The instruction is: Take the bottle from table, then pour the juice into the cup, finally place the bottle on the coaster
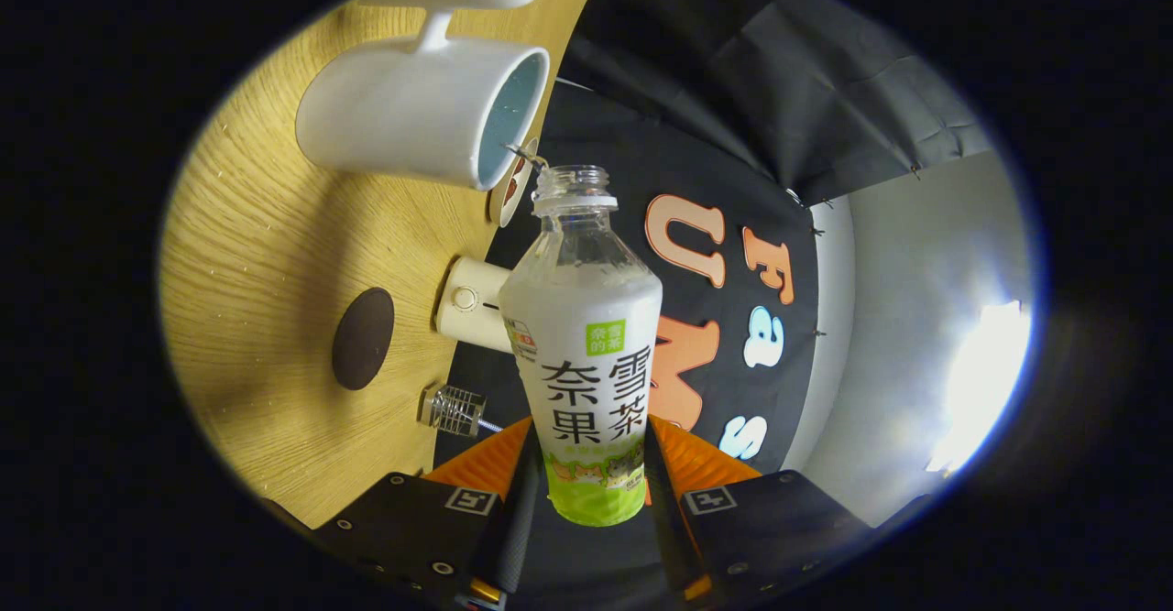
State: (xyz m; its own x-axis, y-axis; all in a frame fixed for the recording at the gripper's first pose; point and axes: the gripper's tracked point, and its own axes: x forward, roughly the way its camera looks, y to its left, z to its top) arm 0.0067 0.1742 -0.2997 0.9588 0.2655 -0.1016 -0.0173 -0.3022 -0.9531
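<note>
1. Worktop [266, 254]: wood-grain surface, seen rolled on its side because the claw is rolled over; carries the cup, the coaster and some small items.
2. Cup [403, 112]: white mug with a pale blue inside, handle on the side away from the bottle, standing on the worktop. Mouth lies just beyond the bottle neck, offset to the left. No liquid visible inside; fill level cannot be told.
3. Bottle [586, 336]: clear plastic, cap off, white and green label. Held off the worktop and tilted toward the cup. Upper shoulder and neck look clear, with a cloudy film; level of remaining juice hidden by the label. No stream seen at the mouth.
4. Claw [586, 492]: clamped on the bottle, one finger pressing each side of the lower label.
5. Coaster [363, 337]: dark round disc, bare, on the worktop nearer the claw than the cup and well apart from it.
6. Small items: white device with a round button [475, 304] at the worktop edge; small clear ridged object [453, 408] near the claw.
7. Step in hand, judged: pouring, either starting or finished.
8. Next move, judged: if the cup is filled, roll upright, carry to the coaster, lower squarely before releasing.
</note>
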